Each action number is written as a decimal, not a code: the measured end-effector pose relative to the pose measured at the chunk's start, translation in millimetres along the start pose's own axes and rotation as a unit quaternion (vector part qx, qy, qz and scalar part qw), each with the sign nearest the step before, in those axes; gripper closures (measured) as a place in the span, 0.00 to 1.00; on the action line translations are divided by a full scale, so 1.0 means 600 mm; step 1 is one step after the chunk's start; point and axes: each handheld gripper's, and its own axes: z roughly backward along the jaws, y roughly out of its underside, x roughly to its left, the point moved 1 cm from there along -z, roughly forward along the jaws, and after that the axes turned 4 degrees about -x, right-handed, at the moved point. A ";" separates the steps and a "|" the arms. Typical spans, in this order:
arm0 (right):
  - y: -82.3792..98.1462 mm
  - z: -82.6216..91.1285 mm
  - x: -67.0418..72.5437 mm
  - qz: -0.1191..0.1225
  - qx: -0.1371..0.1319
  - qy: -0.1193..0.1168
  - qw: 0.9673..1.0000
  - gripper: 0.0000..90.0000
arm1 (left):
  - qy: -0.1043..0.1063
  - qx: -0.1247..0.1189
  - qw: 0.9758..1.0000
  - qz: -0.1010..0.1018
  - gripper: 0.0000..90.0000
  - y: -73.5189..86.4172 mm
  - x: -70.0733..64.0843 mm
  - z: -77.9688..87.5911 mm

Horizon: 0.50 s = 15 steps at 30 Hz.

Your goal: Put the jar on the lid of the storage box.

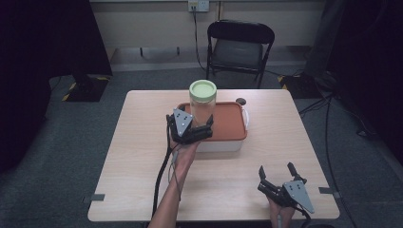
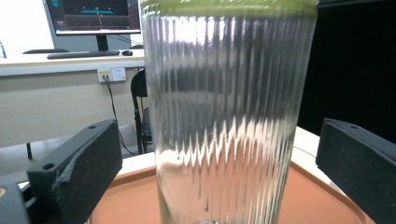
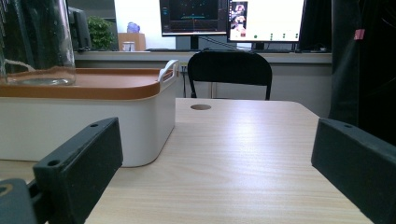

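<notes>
A tall ribbed glass jar (image 1: 202, 105) with a pale green lid (image 1: 203, 89) stands upright on the orange lid (image 1: 230, 124) of a white box (image 1: 223, 145) at the table's middle. My left gripper (image 1: 191, 123) is at the jar's near side, open. In the left gripper view the jar (image 2: 224, 121) stands between the two jaws of that gripper (image 2: 219, 140), with a gap on each side. My right gripper (image 1: 275, 168) is open near the table's front right, with nothing between its jaws (image 3: 215, 140). In the right gripper view the box (image 3: 93, 126) and the jar (image 3: 39, 42) are at the left.
A black folding chair (image 1: 240, 45) stands beyond the table's far edge. A small dark round hole (image 1: 241, 100) marks the tabletop behind the box. Bare wood (image 1: 142, 156) stretches left and in front of the box. Desks with monitors (image 3: 196, 16) line the far wall.
</notes>
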 end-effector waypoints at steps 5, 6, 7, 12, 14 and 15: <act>0.000 0.000 0.000 0.000 0.000 0.000 1.000 0.01 | -0.007 -0.002 1.000 -0.002 0.00 0.001 0.004 0.006; 0.000 0.000 0.000 0.000 0.000 0.000 1.000 0.01 | -0.009 -0.002 1.000 -0.002 0.00 0.000 0.004 0.008; 0.000 0.000 0.000 0.000 0.000 0.000 1.000 0.01 | -0.010 -0.002 1.000 -0.001 0.00 -0.001 0.005 0.009; 0.000 0.000 0.000 0.000 0.000 0.000 1.000 0.01 | -0.013 -0.008 1.000 0.000 0.00 -0.004 0.007 0.015; 0.000 0.000 0.000 0.000 0.000 0.000 1.000 0.01 | -0.014 -0.007 1.000 0.000 0.00 -0.004 0.007 0.016; 0.000 0.000 0.000 0.000 0.000 0.000 1.000 0.01 | -0.014 -0.007 1.000 -0.001 0.00 -0.004 0.007 0.017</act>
